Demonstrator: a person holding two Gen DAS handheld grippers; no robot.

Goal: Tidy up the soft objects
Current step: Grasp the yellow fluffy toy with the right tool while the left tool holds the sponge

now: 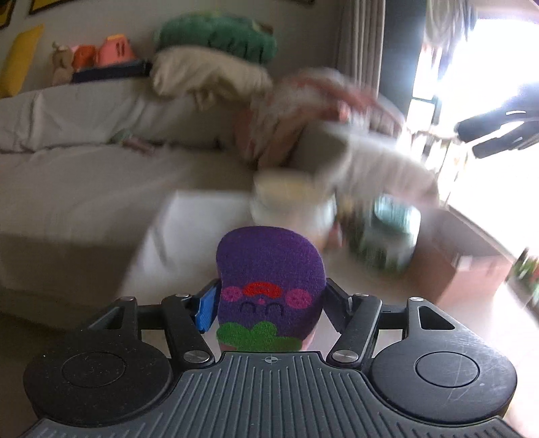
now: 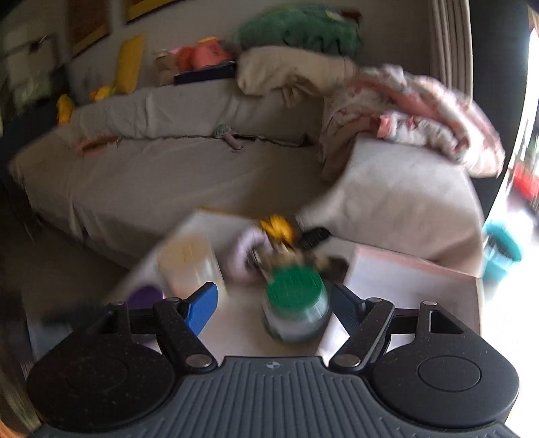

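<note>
My left gripper [image 1: 271,296] is shut on a purple plush eggplant toy [image 1: 269,269] with a pink-cheeked face and green leaves, held up in the air in front of a beige sofa [image 1: 101,175]. My right gripper [image 2: 273,300] is open and empty above a low white table [image 2: 232,323], with a green-lidded jar [image 2: 294,308] between its fingers' line of sight. A yellow plush item [image 2: 278,227] and a pale lilac soft item [image 2: 244,252] lie on that table. The right gripper shows dark at the right edge of the left wrist view [image 1: 498,131]. Both views are blurred.
On the sofa lie a green cushion [image 2: 299,28], a beige pillow [image 2: 289,72] and a pink patterned blanket [image 2: 421,111]. Orange plush toys [image 2: 198,54] and a yellow cushion [image 2: 129,64] sit behind it. A clear tub [image 2: 188,262] and a white box [image 2: 414,279] stand on the table.
</note>
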